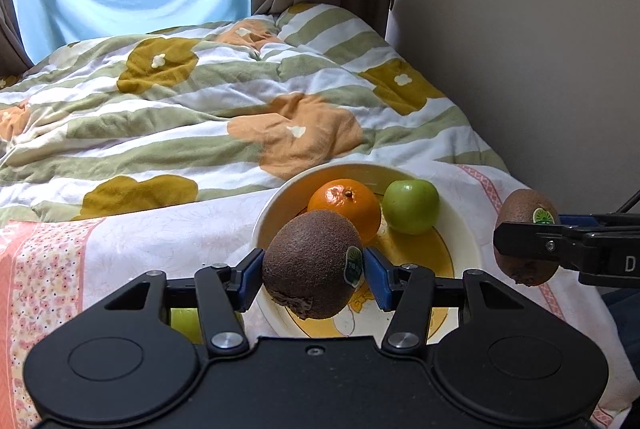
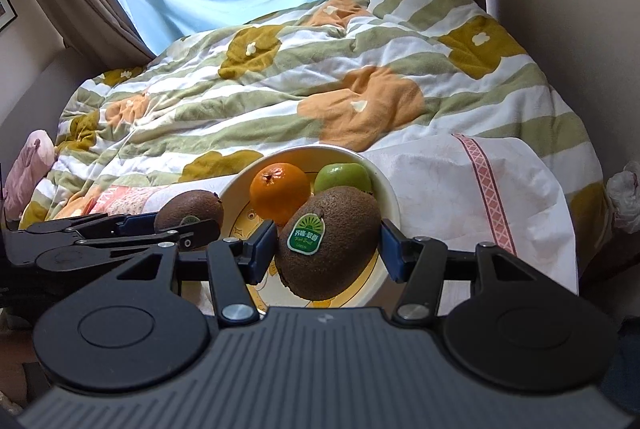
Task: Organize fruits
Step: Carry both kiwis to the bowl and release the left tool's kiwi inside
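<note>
kiwi [image 1: 314,265] between fingers [image 1: 251,279] (clamped) — over bowl [image 1: 466,229]

"GREEN" on kiwi sticker [image 2: 305,238], letter "D" on right tongs [image 1: 631,263]

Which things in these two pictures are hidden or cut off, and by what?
- Left wrist view: a green object under the left tool, mostly covered by its arms.
- Both views: the bowl bottom pattern, covered by fruit.
- Right wrist view: the pink thing at the bed's left edge, unclear.
</note>
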### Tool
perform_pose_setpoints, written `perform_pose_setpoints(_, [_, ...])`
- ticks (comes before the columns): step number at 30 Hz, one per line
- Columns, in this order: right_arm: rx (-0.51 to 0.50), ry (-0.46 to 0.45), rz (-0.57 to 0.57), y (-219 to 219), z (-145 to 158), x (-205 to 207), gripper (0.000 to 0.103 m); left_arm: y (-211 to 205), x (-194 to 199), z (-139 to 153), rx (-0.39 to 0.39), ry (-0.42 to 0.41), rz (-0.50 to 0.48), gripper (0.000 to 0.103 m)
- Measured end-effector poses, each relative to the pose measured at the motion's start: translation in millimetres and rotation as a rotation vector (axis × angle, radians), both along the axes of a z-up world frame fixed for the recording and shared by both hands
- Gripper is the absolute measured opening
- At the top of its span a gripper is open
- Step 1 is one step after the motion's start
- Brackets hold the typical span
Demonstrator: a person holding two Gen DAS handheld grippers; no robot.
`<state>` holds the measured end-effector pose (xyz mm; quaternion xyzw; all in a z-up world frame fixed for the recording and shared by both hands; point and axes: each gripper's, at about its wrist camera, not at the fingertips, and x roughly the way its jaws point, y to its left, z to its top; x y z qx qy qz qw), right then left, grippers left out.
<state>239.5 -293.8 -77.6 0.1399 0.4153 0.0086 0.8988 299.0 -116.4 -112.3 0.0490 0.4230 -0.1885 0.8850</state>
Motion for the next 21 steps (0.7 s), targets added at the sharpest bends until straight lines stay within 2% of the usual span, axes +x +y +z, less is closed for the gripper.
perform_pose_setpoints(7, [0.007,0.033,0.029,-8,-19,18,0.070,-20,9,-29,0.112,0.006,-0.017,0.058])
perform_pose_setpoints(13, [0.007,0.040,0.040,-9,-23,25,0.070,-22,15,-37,0.119,0.020,-0.007,0.059])
perform_pose_setpoints(15, [0.007,0.041,0.039,-9,-23,25,0.070,-22,15,-35,0.110,0.004,-0.011,0.076])
perform_pose_setpoints(16, [0.006,0.041,0.039,-9,-23,25,0.070,-22,14,-33,0.107,-0.005,-0.013,0.093])
perform_pose_setpoints(17, [0.006,0.042,0.039,-9,-23,25,0.070,-22,13,-30,0.106,-0.020,-0.011,0.098])
perform_pose_setpoints(21, [0.006,0.041,0.040,-8,-22,25,0.070,-19,6,-21,0.122,-0.030,-0.014,0.098])
